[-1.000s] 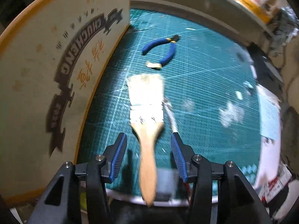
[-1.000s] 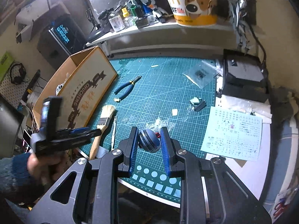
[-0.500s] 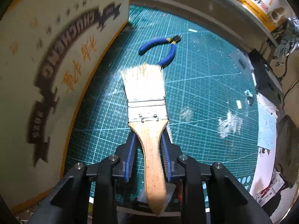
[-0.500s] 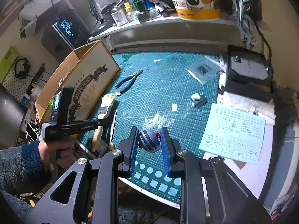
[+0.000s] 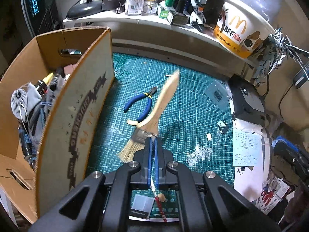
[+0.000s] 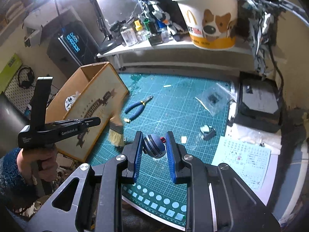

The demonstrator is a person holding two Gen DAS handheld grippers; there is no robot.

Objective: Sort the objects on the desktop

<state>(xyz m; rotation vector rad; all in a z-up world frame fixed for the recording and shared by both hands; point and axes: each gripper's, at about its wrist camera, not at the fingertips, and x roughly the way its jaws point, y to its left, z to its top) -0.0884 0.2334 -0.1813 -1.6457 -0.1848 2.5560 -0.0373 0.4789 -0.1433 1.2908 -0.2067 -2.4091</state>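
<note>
My left gripper [image 5: 152, 140] is shut on a wooden paintbrush [image 5: 154, 114], gripping it at the metal ferrule. The brush hangs above the green cutting mat [image 5: 193, 104] with bristles pointing down-left and the handle blurred, pointing away. It also shows in the right wrist view [image 6: 115, 129], beside the cardboard box [image 6: 96, 104]. My right gripper [image 6: 154, 143] is shut on a blue striped ball [image 6: 154, 147] and holds it above the mat. Blue-handled pliers [image 5: 143, 101] lie on the mat beyond the brush.
The open cardboard box [image 5: 58, 89] on the left holds a grey pouch and several tools. A thin red-handled tool [image 5: 159, 203] lies under my left gripper. Small scraps [image 5: 222, 126], a plastic bag [image 5: 218, 94], a decal sheet [image 5: 247, 148] and a black box [image 5: 245, 100] sit at the right.
My left gripper closed on the paintbrush, lifted it off the mat and swung it round, bristles now down and handle away. The right gripper kept holding the ball.
</note>
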